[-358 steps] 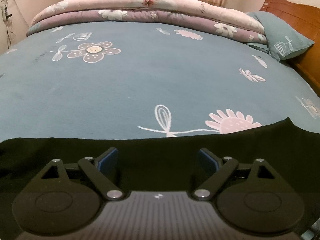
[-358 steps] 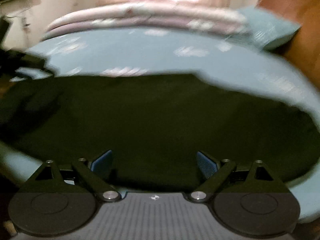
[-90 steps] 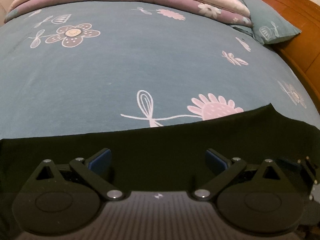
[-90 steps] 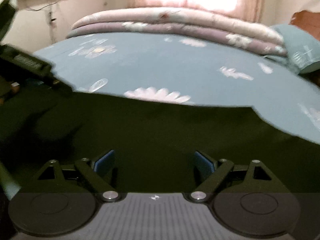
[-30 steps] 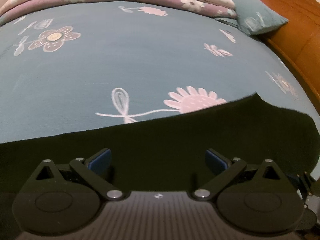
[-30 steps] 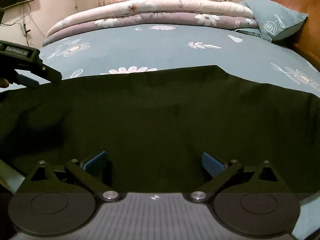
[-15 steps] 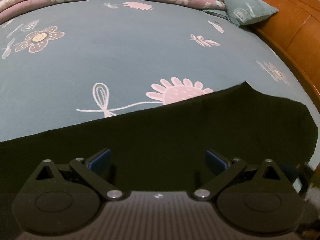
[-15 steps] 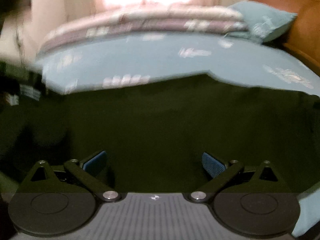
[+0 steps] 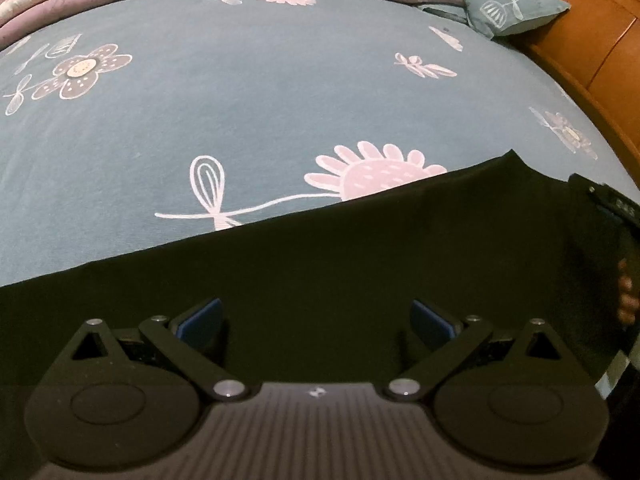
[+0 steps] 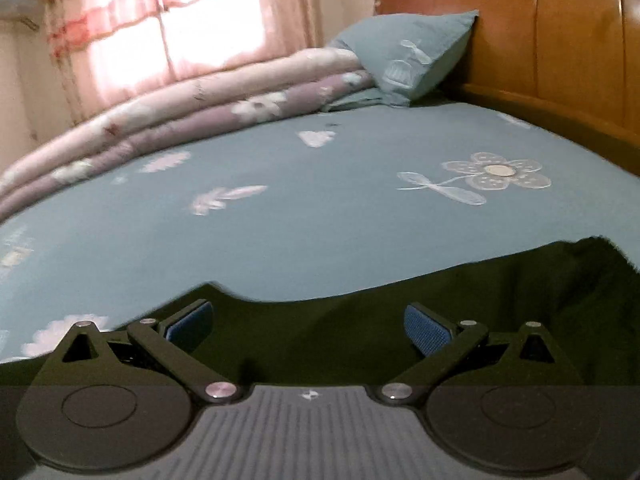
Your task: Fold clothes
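I see a dark garment (image 9: 360, 264) spread flat on the bed sheet (image 9: 240, 112), which is blue-grey with flower prints, and I take the garment as my landmark. My left gripper (image 9: 316, 320) hovers low over the garment's near part with its two blue-padded fingers (image 9: 198, 318) wide apart and nothing between them; whether the pads touch the cloth I cannot tell. The garment's far edge runs as a long slanted line across the sheet, and it covers the lower part of a pink flower print (image 9: 376, 170). At the garment's right end, in the left wrist view, I catch the dark body of my right gripper with part of a hand (image 9: 625, 296) on it. From the right wrist view, my right gripper (image 10: 308, 326) is likewise spread apart and empty, sitting over the garment's edge, where a small peak of cloth rises beside the left finger. Beyond the garment, across the sheet, lies a rolled quilt (image 10: 180, 108) in pink and purple, with a blue-grey pillow (image 10: 404, 52) leaning against the wooden headboard (image 10: 540, 40), and a pink curtain (image 10: 168, 20) behind the quilt.
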`<move>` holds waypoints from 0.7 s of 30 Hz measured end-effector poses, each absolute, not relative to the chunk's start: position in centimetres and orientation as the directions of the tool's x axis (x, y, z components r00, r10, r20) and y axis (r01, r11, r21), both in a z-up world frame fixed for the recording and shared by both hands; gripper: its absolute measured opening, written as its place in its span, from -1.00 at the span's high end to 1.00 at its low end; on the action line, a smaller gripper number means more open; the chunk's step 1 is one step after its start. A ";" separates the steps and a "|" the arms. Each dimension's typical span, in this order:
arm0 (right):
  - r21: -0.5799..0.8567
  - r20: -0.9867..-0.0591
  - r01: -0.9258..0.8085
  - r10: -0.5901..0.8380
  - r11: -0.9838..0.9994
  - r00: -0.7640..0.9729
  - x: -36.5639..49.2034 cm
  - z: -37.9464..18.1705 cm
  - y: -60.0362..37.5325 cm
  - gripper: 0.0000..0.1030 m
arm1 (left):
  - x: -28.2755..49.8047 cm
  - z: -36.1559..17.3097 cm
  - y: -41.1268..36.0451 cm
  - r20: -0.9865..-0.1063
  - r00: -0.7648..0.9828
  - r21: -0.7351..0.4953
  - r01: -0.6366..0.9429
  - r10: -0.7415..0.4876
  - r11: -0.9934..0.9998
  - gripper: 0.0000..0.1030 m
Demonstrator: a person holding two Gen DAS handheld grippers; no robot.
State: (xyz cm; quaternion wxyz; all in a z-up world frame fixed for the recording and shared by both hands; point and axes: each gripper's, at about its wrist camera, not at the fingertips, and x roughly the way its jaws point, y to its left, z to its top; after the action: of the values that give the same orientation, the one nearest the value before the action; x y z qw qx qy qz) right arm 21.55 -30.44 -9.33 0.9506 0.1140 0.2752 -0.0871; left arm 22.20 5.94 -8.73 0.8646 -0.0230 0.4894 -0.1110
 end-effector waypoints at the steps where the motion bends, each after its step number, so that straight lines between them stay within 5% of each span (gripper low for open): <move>1: 0.161 -0.551 0.248 -0.121 0.955 0.826 22.0 -9.6 -31.2 -1.00 | 22.3 -8.8 6.0 -0.843 0.493 -0.149 0.169 -0.214 0.974 -0.93; 6: 0.258 -0.610 0.296 -0.082 0.920 0.788 23.6 -11.0 -36.0 -1.00 | 22.6 -9.3 6.3 -0.850 0.485 -0.151 0.151 -0.206 0.977 -0.93; 16: 0.329 -0.515 0.256 -0.055 0.909 0.856 21.3 -6.9 -38.0 -1.00 | 22.5 -9.0 6.5 -0.845 0.490 -0.156 0.152 -0.211 0.976 -0.93; 21: 0.330 -0.610 0.367 -0.100 0.870 0.786 22.3 -9.6 -41.4 -1.00 | 22.5 -9.0 6.6 -0.847 0.490 -0.154 0.148 -0.207 0.977 -0.93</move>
State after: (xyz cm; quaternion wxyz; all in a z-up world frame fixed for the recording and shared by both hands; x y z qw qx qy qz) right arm 22.30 -41.41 -9.55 0.9188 0.2214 0.3011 -0.1272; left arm 22.50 6.61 -8.98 0.8626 -0.0303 0.4944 -0.1029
